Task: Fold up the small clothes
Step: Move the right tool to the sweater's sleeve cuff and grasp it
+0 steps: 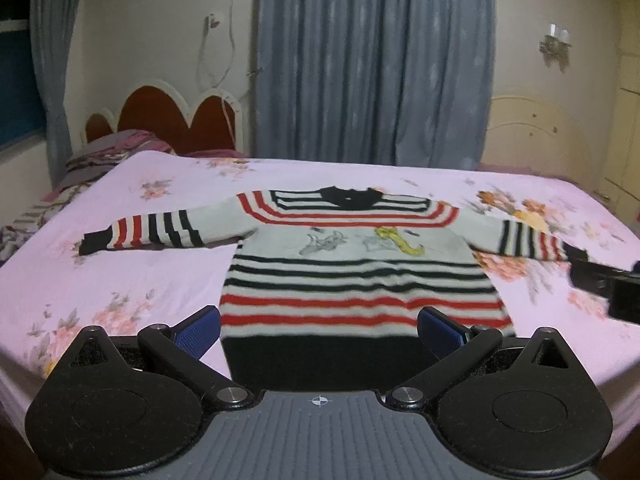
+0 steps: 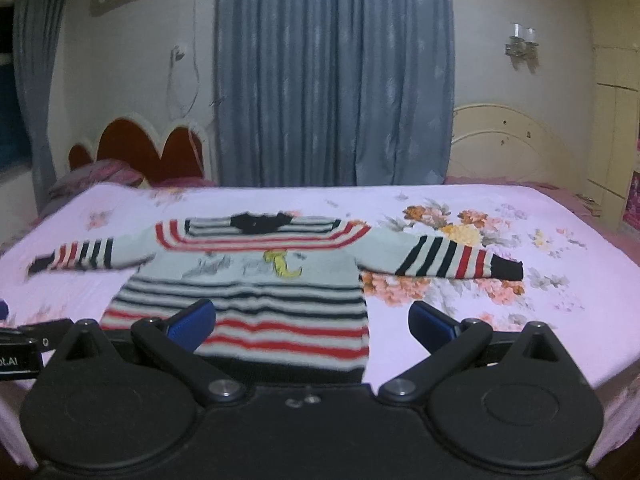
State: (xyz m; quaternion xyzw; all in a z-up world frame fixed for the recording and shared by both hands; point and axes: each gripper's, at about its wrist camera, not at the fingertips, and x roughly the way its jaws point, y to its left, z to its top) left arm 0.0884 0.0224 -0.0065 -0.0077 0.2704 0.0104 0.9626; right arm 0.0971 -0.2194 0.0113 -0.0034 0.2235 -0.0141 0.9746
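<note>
left tongs (image 1: 318, 330): spread wide, empty | right tongs (image 2: 312, 324): spread wide, empty

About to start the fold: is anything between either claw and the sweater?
Nothing visible. The striped sweater lies flat on the bed, directly ahead of the open left claw and open right claw.

The sweater (image 1: 360, 276) lies flat on the bed (image 1: 160, 280), sleeves spread, hem nearest both tools; the left tool (image 1: 319, 330) faces its middle, the right tool (image 2: 312, 326) its right edge.
</note>
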